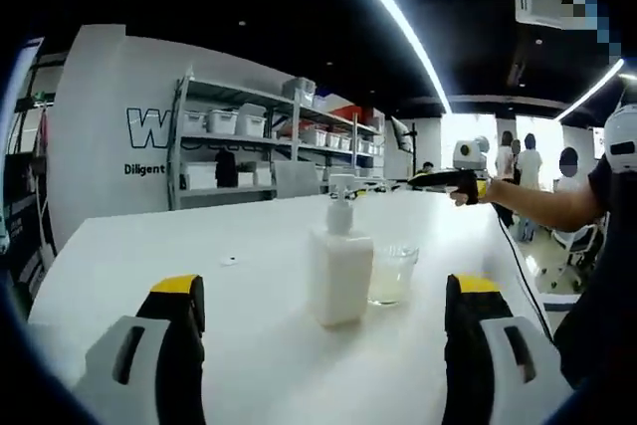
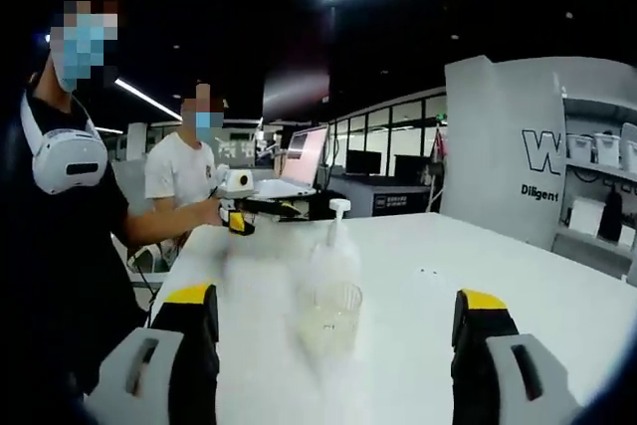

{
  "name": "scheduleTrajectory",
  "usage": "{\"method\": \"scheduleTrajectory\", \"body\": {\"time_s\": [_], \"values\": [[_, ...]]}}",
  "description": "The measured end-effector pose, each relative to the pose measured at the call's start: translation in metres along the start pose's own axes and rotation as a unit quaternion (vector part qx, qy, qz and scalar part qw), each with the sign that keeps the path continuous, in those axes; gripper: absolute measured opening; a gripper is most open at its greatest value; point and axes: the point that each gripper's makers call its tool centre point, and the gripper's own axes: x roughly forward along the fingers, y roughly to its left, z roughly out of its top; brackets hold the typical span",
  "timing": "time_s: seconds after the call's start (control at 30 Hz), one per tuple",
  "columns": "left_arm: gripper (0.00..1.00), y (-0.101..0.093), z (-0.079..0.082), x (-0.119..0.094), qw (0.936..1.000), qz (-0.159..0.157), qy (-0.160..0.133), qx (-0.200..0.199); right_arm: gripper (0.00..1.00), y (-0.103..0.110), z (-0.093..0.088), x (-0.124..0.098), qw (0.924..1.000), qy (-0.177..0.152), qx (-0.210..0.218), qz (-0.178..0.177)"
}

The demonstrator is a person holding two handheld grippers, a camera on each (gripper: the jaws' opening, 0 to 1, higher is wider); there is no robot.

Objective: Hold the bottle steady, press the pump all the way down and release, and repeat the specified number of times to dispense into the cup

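A white pump bottle (image 1: 339,268) stands upright on the white table (image 1: 149,266), its pump head (image 1: 341,186) raised. To its right, touching or nearly so, stands a clear cup (image 1: 392,274) with a little pale liquid in it. My left gripper (image 1: 325,311) is open, short of the bottle, with the bottle framed between its yellow-tipped jaws. In the right gripper view the cup (image 2: 329,318) stands in front of the blurred bottle (image 2: 334,251), and my right gripper (image 2: 336,320) is open and apart from both. The right gripper (image 1: 443,180) also shows beyond the table, held in a hand.
A person (image 2: 60,206) in dark clothes stands at the table's edge, one arm (image 1: 542,208) stretched over it. Another person in white (image 2: 184,181) stands behind. Shelves with white bins (image 1: 269,146) line the far wall. A laptop (image 2: 299,166) sits at the table's far end.
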Motion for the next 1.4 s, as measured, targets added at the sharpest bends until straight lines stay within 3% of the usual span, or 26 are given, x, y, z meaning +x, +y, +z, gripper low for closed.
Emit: {"method": "scheduleTrajectory", "body": {"time_s": [0.23, 0.77, 1.0, 1.4], "values": [[0.99, 0.001, 0.005, -0.006, 0.9998, -0.006, 0.001, 0.017, 0.99, 0.002, -0.014, -0.006, 0.9999, 0.012, 0.012, -0.002], [0.99, 0.003, -0.006, -0.013, 0.9983, -0.024, 0.037, 0.039, 0.99, 0.003, -0.029, -0.017, 0.9988, 0.048, 0.01, 0.007], [0.99, 0.01, -0.008, -0.015, 0.9979, -0.026, 0.046, 0.038, 0.99, -0.005, -0.043, -0.03, 0.9967, 0.081, 0.004, -0.001], [0.99, 0.011, -0.021, -0.016, 0.996, -0.039, 0.076, 0.025, 0.99, -0.015, -0.051, -0.047, 0.9949, 0.1, 0.013, -0.009]]}}
